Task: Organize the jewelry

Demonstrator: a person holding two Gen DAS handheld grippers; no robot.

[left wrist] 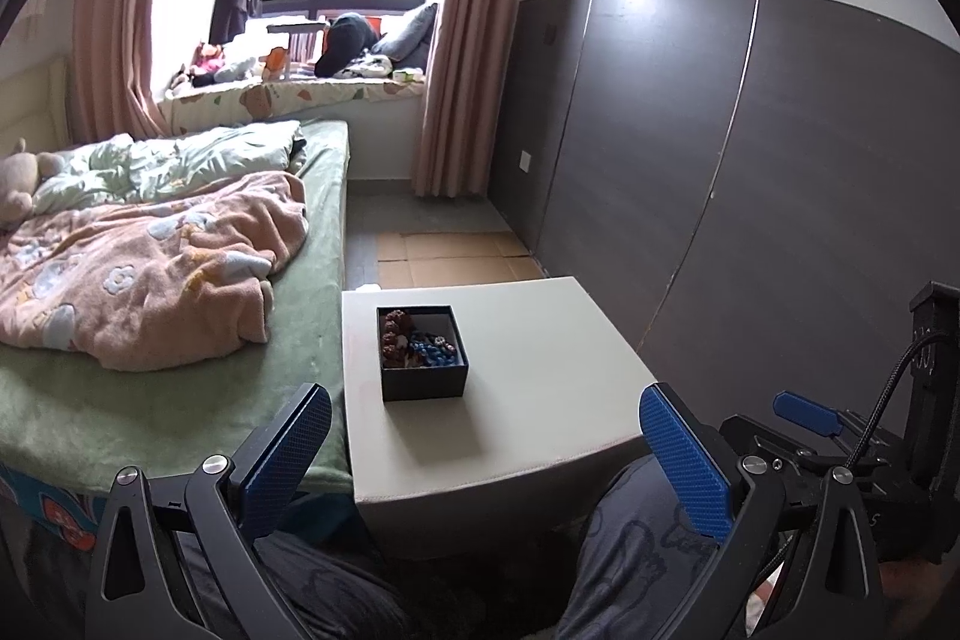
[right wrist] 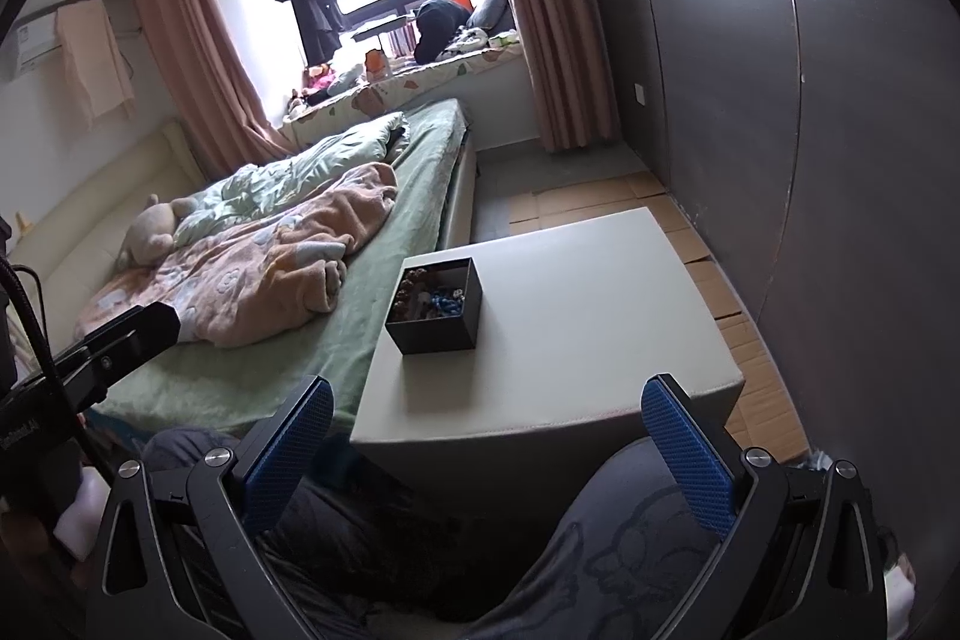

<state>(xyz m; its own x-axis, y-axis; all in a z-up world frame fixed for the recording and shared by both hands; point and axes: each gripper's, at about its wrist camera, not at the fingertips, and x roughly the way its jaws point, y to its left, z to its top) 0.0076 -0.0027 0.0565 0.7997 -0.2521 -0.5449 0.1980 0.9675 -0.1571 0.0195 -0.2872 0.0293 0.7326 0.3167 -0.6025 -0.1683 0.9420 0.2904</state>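
Left wrist view: the left tongs (left wrist: pixel 486 454) stand spread wide and hold nothing, poised above the person's knees at the near edge of the pale square bench (left wrist: pixel 540 400). On the bench, towards its left side and well apart from both tools, sits the small black square cardboard box (left wrist: pixel 423 379), lidless, with a tangle of brown, blue and pale beaded jewelry (left wrist: pixel 420 340) heaped inside. The right tongs (right wrist: pixel 486 451), seen in their own view, are likewise spread and empty, drawn back at the near bench edge. A green-sheeted bed (left wrist: pixel 180 388) with a pink floral blanket (left wrist: pixel 150 268) lies just beside the bench on the left. The pieces already lie in the box and nothing is scattered on the bench, so the task appears either at its very start or near its close; which cannot be told. If sorting remains, the next move calls for one tool to steady the box wall while the other descends between the walls and pinches a single strand clear of the tangle.
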